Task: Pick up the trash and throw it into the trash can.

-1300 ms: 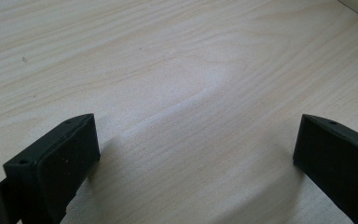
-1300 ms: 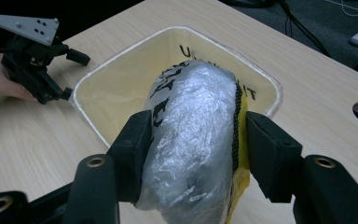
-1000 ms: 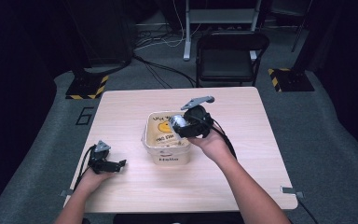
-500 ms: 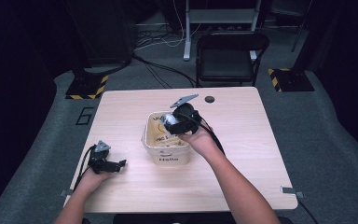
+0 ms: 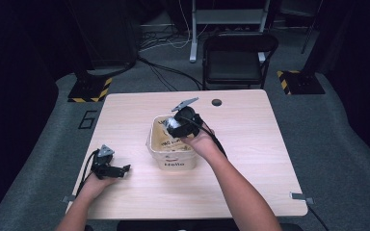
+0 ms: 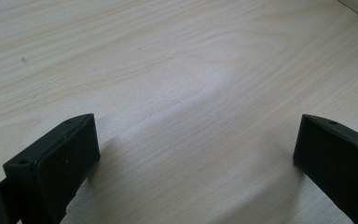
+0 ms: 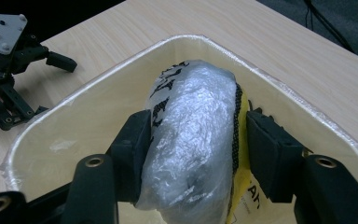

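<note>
The right gripper (image 7: 193, 135) has its jaws clamped on a clear plastic-wrapped packet (image 7: 191, 140), one black pad pressed against each side of it, and holds it inside the open mouth of a cream-coloured tub (image 7: 98, 100). The packet carries black lettering along one edge and a yellow strip along the other; the letters are too crumpled to read. In the high view the tub (image 5: 171, 159) stands near the middle of the counter (image 5: 250, 144), and the word "Hello" can be read on its near side above a line of smaller print that is too small to make out. The right hand (image 5: 200, 139) reaches over the tub's rim from the person's side, with the gripper (image 5: 180, 126) tilted down into it. The left gripper (image 5: 110, 166) lies low on the counter near the front left corner, well apart from the tub, its jaws spread wide over bare wood with nothing between them.
</note>
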`<control>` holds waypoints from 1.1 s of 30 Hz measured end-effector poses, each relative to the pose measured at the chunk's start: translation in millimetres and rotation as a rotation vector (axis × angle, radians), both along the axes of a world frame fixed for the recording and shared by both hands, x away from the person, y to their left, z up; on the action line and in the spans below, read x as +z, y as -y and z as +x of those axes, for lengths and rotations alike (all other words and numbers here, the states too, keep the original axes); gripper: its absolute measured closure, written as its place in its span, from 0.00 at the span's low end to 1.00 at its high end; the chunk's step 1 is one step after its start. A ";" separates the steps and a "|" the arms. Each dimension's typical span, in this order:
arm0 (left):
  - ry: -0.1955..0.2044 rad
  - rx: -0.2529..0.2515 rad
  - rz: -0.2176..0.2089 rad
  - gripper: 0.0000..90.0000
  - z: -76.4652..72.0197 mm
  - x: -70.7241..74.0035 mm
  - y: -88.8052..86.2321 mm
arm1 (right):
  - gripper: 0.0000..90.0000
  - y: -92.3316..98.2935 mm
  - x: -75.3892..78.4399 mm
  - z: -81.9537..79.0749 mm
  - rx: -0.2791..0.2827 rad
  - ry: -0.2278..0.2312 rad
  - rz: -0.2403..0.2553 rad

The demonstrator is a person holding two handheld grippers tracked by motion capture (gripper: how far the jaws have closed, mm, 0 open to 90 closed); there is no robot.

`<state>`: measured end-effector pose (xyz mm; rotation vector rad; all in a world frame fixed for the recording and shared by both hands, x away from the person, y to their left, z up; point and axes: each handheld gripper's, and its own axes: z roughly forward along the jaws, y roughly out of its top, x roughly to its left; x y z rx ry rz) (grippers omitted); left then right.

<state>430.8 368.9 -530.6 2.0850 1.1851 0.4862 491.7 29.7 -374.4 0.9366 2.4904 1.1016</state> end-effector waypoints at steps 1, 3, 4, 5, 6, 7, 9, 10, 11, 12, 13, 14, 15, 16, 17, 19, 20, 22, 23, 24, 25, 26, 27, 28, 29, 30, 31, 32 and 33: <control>0.000 0.000 0.000 0.00 0.0 0.0 0.0 | 0.48 0.0 0.0 0.0 0.000 0.000 0.000; 0.000 0.000 0.000 0.00 0.0 0.0 0.0 | 0.48 -1.9 -3.5 2.7 0.000 -0.013 -0.011; 0.000 0.000 0.000 0.00 0.0 0.0 0.0 | 0.48 -2.9 -4.8 3.0 -0.005 -0.017 -0.013; 0.000 0.000 0.000 0.00 0.0 0.0 0.0 | 0.48 -2.9 -4.8 3.0 -0.005 -0.017 -0.013; 0.000 0.001 -0.001 0.00 0.0 -0.1 0.1 | 0.47 -4.6 -7.6 4.4 -0.008 -0.018 -0.019; 0.000 -0.001 0.001 0.00 0.0 0.0 -0.1 | 0.47 -4.6 -7.6 4.4 -0.008 -0.018 -0.019; 0.000 -0.002 0.002 0.00 0.1 0.1 -0.2 | 0.47 -5.5 -10.0 5.6 -0.007 -0.017 -0.028; 0.000 -0.001 0.000 0.00 0.0 0.0 0.0 | 0.45 -6.5 -12.1 6.9 -0.010 -0.024 -0.032; 0.000 -0.001 0.000 0.00 0.0 0.0 0.0 | 0.45 -6.5 -12.1 6.9 -0.010 -0.024 -0.032; 0.000 0.000 0.000 0.00 0.0 0.0 0.0 | 0.41 -6.9 -13.6 8.3 -0.014 -0.023 -0.040; 0.000 -0.002 0.002 0.00 0.1 0.1 -0.2 | 0.41 -6.9 -13.6 8.3 -0.014 -0.023 -0.040; -0.001 -0.001 0.000 0.00 0.0 0.0 0.0 | 0.39 -6.9 -13.9 8.7 -0.021 -0.023 -0.041; 0.000 0.000 0.000 0.00 0.0 0.0 0.0 | 0.35 -6.5 -14.1 9.3 -0.036 -0.022 -0.043; -0.001 0.000 0.000 0.00 0.0 0.0 0.0 | 0.33 -6.3 -14.1 9.5 -0.041 -0.022 -0.042; -0.001 0.000 0.000 0.00 0.0 0.0 0.0 | 0.33 -6.3 -14.1 9.5 -0.041 -0.022 -0.042; 0.000 0.000 -0.001 0.00 0.0 0.0 0.0 | 0.31 -5.3 -13.4 9.3 -0.041 -0.019 -0.042; 0.000 0.000 -0.001 0.00 0.0 0.0 0.0 | 0.31 -5.3 -13.4 9.3 -0.041 -0.019 -0.042; 0.000 0.000 -0.001 0.00 0.0 0.0 0.0 | 0.31 -4.2 -11.7 7.5 -0.040 -0.010 -0.042; 0.000 0.000 0.000 0.00 0.0 0.0 0.0 | 0.31 -3.4 -11.0 6.6 -0.040 -0.007 -0.040; -0.001 0.000 0.000 0.00 0.0 0.0 0.0 | 0.30 -1.6 -9.6 4.7 -0.042 -0.005 -0.036; -0.001 0.000 0.000 0.00 0.0 0.0 0.0 | 0.30 -1.6 -9.6 4.7 -0.042 -0.005 -0.036; -0.001 0.000 0.000 0.00 0.0 0.0 0.0 | 0.30 0.5 -8.2 3.3 -0.039 0.001 -0.033; -0.001 0.000 0.000 0.00 0.0 0.0 0.0 | 0.30 0.5 -8.2 3.3 -0.039 0.001 -0.033; -0.001 0.000 0.000 0.00 0.0 0.0 0.0 | 0.30 2.0 -7.1 2.1 -0.039 0.001 -0.034; -0.001 0.000 0.000 0.00 0.0 0.0 0.0 | 0.29 3.0 -6.3 1.5 -0.038 0.005 -0.035; 0.000 -0.001 0.000 0.00 0.0 0.0 0.0 | 0.29 3.7 -5.7 0.8 -0.037 0.008 -0.034; -0.001 -0.001 0.001 0.00 0.0 0.1 -0.1 | 0.29 4.6 -4.9 -0.6 -0.041 0.007 -0.032; -0.001 -0.001 0.001 0.00 0.0 0.1 -0.1 | 0.29 4.6 -4.9 -0.6 -0.041 0.007 -0.032; 0.000 0.000 0.000 0.00 0.0 0.0 0.0 | 0.29 6.0 -3.8 -1.2 -0.037 0.016 -0.034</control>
